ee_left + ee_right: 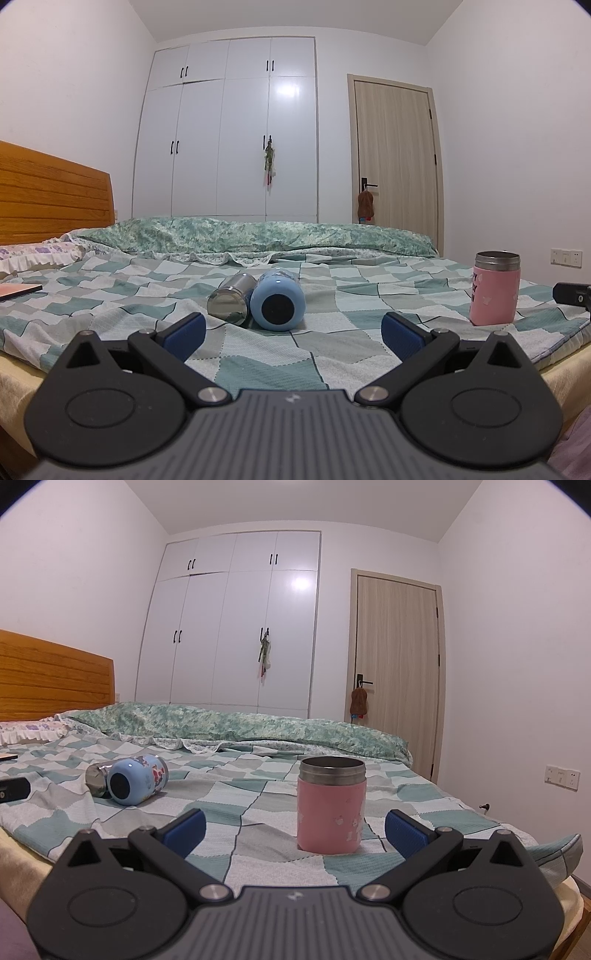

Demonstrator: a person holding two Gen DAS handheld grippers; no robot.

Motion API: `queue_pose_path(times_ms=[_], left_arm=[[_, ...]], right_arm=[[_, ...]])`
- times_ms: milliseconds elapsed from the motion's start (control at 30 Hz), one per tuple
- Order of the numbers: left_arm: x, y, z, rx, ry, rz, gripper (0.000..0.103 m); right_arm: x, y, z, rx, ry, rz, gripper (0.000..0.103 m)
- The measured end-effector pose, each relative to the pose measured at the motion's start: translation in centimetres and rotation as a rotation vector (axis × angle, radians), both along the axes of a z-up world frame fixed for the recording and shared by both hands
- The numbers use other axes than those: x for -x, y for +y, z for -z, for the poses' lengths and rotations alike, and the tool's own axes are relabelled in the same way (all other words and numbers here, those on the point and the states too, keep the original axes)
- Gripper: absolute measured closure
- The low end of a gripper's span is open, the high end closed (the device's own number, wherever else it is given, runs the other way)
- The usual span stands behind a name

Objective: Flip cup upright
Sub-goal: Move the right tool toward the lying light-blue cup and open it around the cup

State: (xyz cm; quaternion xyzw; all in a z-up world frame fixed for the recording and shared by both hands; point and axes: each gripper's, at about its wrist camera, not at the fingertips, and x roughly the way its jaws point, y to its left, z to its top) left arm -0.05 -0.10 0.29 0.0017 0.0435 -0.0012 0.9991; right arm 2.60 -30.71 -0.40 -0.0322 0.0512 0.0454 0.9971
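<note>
Blue rubber pads line both pairs of jaws, and I see each pair spread wide with nothing between them: my left gripper (291, 332) and my right gripper (293, 829) both hang low over the near edge of the bed (258, 354). Its checked teal, grey and white cover (258, 794) lies rumpled under everything. Just ahead of my right gripper the pink cup (331, 805) stands upright on the cover, steel rim up; from the left wrist view I read partial dark lettering down its side, ending in "Y", "Y" and "H", too cut off to make out whole words. Further in, ahead of my left gripper, the blue cup (277, 300) lies on its side, dark round base towards me, with a steel cup (232, 298) lying touching it on its left. Cartoon prints on the blue one are unreadable. Beyond them sits a folded green quilt (258, 236), then the white wardrobe (225, 129) and wooden door (395, 155).
</note>
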Motion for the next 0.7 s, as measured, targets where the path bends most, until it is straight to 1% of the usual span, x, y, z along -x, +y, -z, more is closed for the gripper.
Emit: queue_pose_path(times_ms=[100,200,367,500,700], left_arm=[[-0.1,0.6,-0.6,0.021,0.006,0.013,0.0],[-0.5,1.4,-1.6,0.024,0.008,0.014,0.0],[-1.5,2.6,-3.1,-0.007,0.001,0.021,0.0],[-2.9,4.0,-4.0,-0.028,0.019,0.038,0.0],[-5.8,6.7,-5.5,-0.075,0.043,0.082,0.0]], right_arm=[[-0.2,0.7,-0.2,0.014,0.018,-0.024,0.0],[-0.4,1.4,-0.8,0.025,0.011,-0.06,0.0],[-1.8,4.0,-2.5,0.043,0.018,-0.13,0.0],[-3.4,6.8,-3.9,0.069,0.022,-0.184,0.0],[-6.5,11.5,-5.6,0.099,0.061,-0.249,0.0]])
